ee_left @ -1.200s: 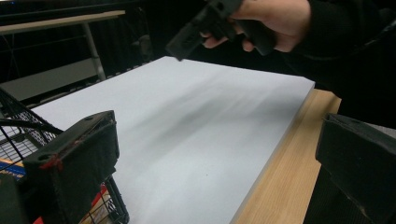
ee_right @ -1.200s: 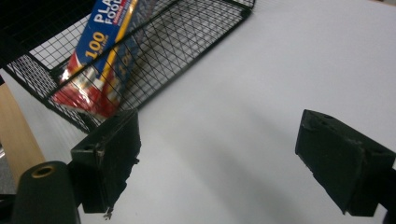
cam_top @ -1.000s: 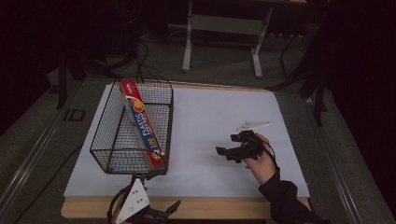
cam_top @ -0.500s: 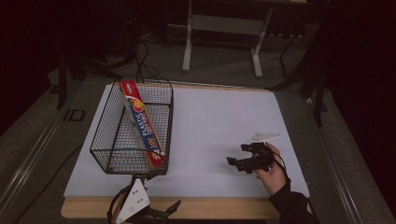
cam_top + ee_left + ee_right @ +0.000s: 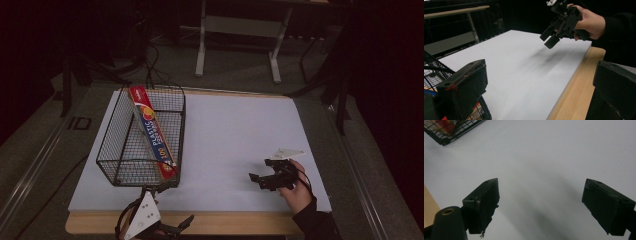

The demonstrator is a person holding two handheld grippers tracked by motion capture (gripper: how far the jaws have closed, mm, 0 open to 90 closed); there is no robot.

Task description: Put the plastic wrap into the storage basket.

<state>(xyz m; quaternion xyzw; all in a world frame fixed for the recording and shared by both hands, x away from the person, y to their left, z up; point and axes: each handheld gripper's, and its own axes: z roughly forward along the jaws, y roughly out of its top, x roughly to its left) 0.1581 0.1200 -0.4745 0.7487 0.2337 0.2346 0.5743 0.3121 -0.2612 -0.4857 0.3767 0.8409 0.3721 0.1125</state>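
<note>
The plastic wrap box (image 5: 151, 132) is leaning inside the wire basket (image 5: 117, 170); likely light, stiff, slick, best pinched across its narrow sides. The right gripper (image 5: 260, 180) and the left gripper (image 5: 175, 231) are both gaping empty, right of and below the basket on the counter (image 5: 230, 130).

The bottom edge cuts off the left hand-held gripper (image 5: 167, 231).

Dark room, grey floor (image 5: 240, 80)

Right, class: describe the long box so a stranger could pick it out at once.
Find the white table, then the wire basket at its left side. The box leans slantwise inside it, one end poking over the far rim: long, thin, red and blue, printed "PLASTIC".
</note>
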